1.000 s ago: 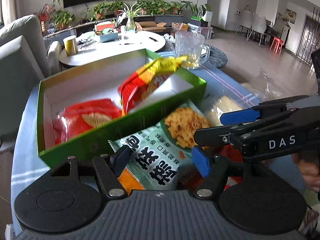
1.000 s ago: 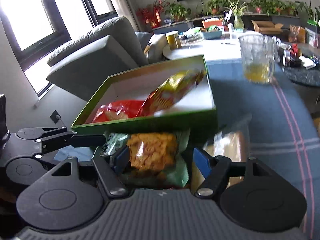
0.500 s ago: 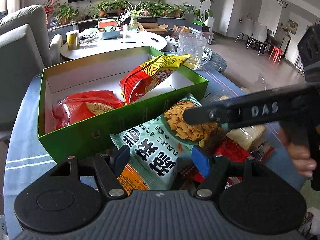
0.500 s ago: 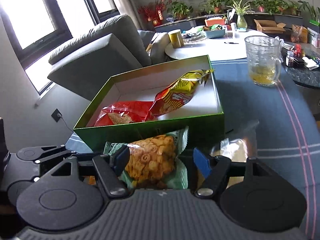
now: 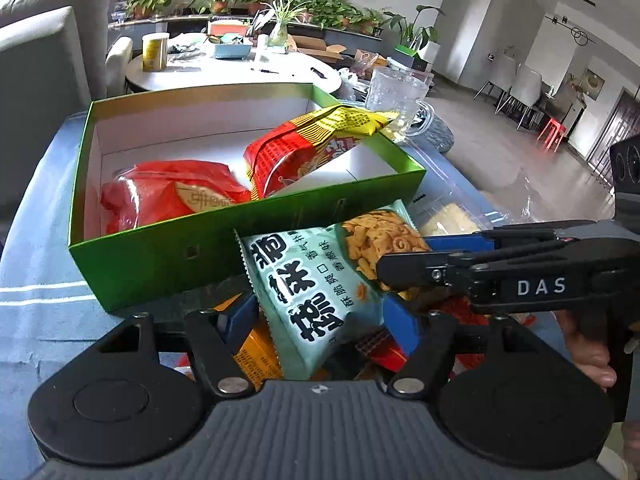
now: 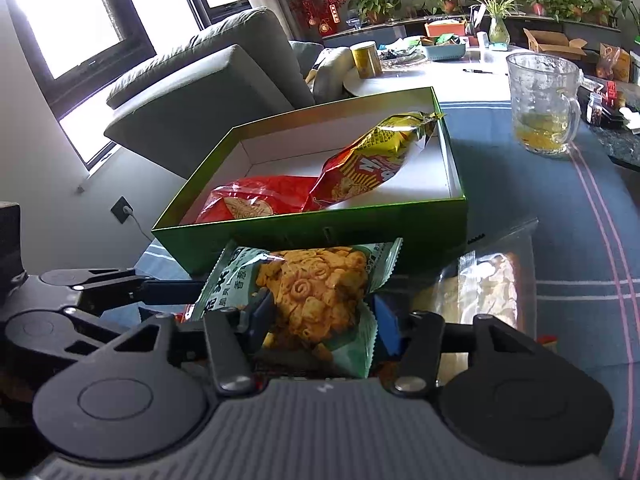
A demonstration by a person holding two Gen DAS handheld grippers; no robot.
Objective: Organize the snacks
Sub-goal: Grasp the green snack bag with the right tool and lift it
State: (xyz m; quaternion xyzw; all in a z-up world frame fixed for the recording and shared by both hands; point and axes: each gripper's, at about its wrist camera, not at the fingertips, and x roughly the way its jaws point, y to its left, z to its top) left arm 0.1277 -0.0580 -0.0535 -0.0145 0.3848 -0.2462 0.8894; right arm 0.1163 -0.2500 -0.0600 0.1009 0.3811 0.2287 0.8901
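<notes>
Shifted since the earlier frame: pale green crisp packet (image 5: 316, 280) now tilted up against the green box (image 5: 168, 264) front wall, off the pile. Two red packets (image 5: 172, 196) already inside the box; green packet, a clear bag (image 6: 488, 292) and orange and red packs underneath still out on the bench (image 6: 560, 208). Right hand-held gripper (image 6: 320, 320) closed on the green packet's upper end, pads pressing the bag. Left hand-held gripper (image 5: 320, 320) about half open, straddling the packet's lower corner; contact not clear.
</notes>
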